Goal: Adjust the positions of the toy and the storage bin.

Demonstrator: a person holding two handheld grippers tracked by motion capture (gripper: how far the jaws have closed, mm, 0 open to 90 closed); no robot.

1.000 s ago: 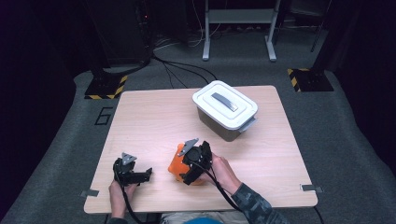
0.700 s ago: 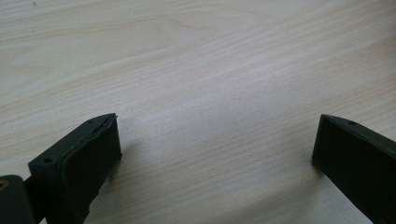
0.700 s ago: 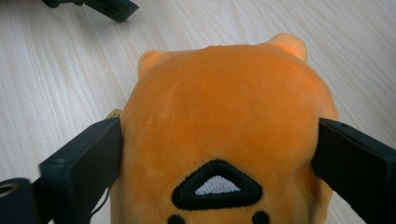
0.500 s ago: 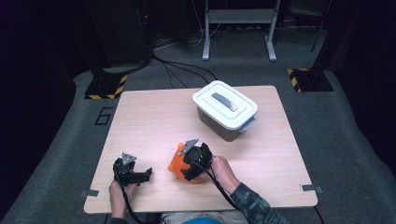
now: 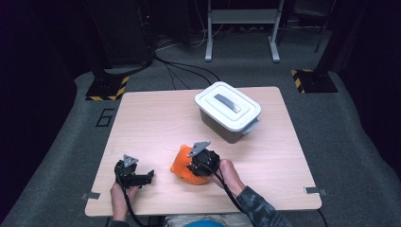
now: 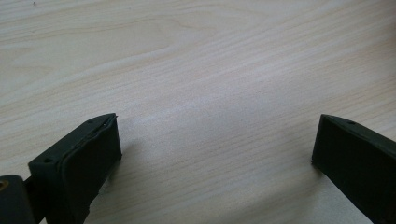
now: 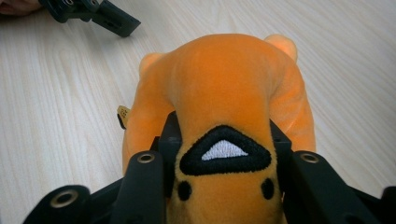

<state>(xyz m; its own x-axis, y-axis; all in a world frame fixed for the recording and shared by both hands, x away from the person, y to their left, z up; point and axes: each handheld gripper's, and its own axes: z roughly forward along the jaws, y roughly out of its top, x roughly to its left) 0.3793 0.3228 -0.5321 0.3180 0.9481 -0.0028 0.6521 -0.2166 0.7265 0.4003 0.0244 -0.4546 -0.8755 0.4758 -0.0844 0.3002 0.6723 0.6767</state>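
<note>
toy: my right tongs (image 7: 223, 186) have just closed, pinching the soft orange plush animal (image 7: 224, 93), which stretches straight ahead
box: white lidded plastic bin (image 5: 228, 111) sits beyond the toy
left tongs (image 6: 210, 154): mine spread, empty

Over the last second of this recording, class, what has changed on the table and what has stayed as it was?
The right tool has just been closing its jaws on the orange plush toy, and they now press into its sides; the hand itself barely shifted. The left tool rests open on the table as before, with nothing between its jaws. The white lidded box and the toy lie where they were.
</note>
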